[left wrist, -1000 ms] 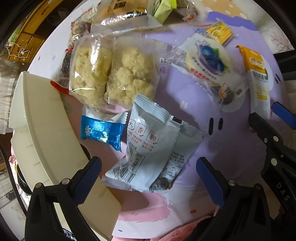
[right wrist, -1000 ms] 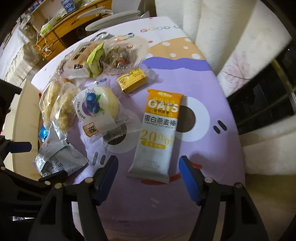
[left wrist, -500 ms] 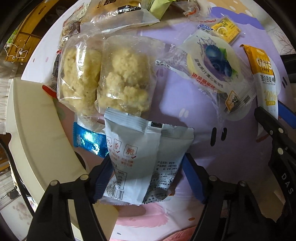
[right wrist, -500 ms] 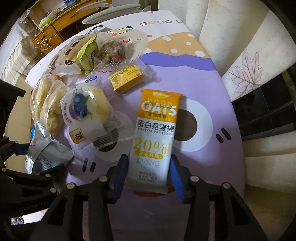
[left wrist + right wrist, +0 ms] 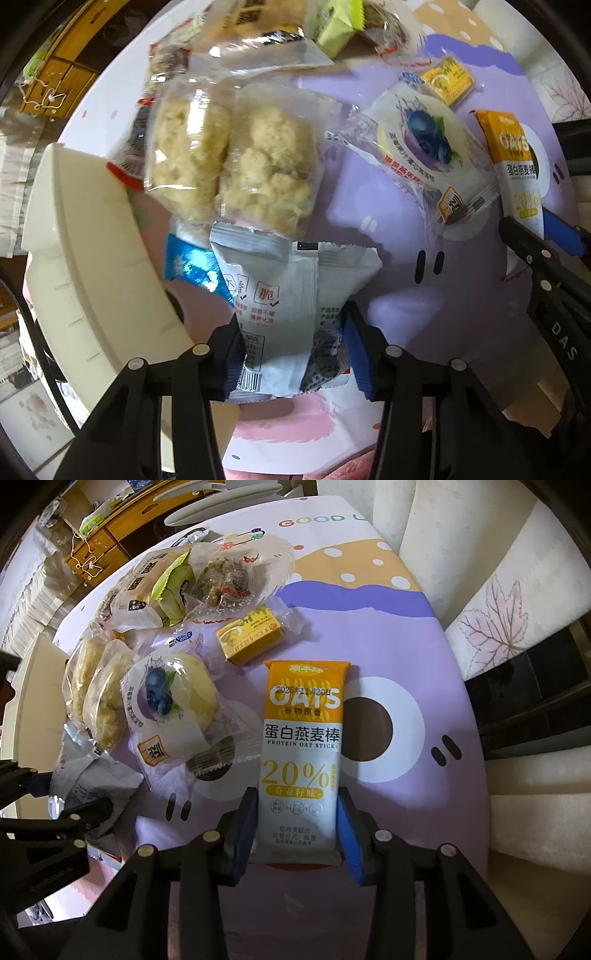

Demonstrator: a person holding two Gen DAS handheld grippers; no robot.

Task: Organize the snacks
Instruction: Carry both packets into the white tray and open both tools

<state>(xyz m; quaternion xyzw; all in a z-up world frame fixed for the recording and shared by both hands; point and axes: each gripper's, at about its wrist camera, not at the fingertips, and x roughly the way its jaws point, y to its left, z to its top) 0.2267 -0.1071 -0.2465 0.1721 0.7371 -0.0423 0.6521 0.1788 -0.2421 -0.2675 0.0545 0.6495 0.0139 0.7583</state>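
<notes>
**Both claws closing in on their snacks at once**

The left claw (image 5: 291, 350) is coming down near the tabletop's (image 5: 424, 206) near edge, and its jaws are closing around the lower end of the grey-white packets (image 5: 288, 306), with the blue pads pinching in on both sides and the film already buckling between them. Two packets are lying overlapped here, so both may be coming along together. These are puffy, air-filled pouches: light, soft and slick, likely to crumple rather than resist, so squeezing across the body near the bottom seam looks like the sensible hold. Just beside them, toward the left edge, a blue wrapper (image 5: 192, 267) is peeking out, and the white tray (image 5: 85, 266) is waiting at that edge.

Over on the right side of the tabletop, the right claw (image 5: 297, 829) is closing its jaws on the lower end of the oat bar (image 5: 303, 746), pads hugging both long edges of the wrapper. This one is looking flat, narrow and fairly stiff, light as well, though the glossy film could be sliding if the hold is shallow. Taking it across its width is suiting it well.

The blueberry cake (image 5: 173, 709) and the yellow box (image 5: 251, 637) are sitting just beside the bar, apart from both claws.
</notes>
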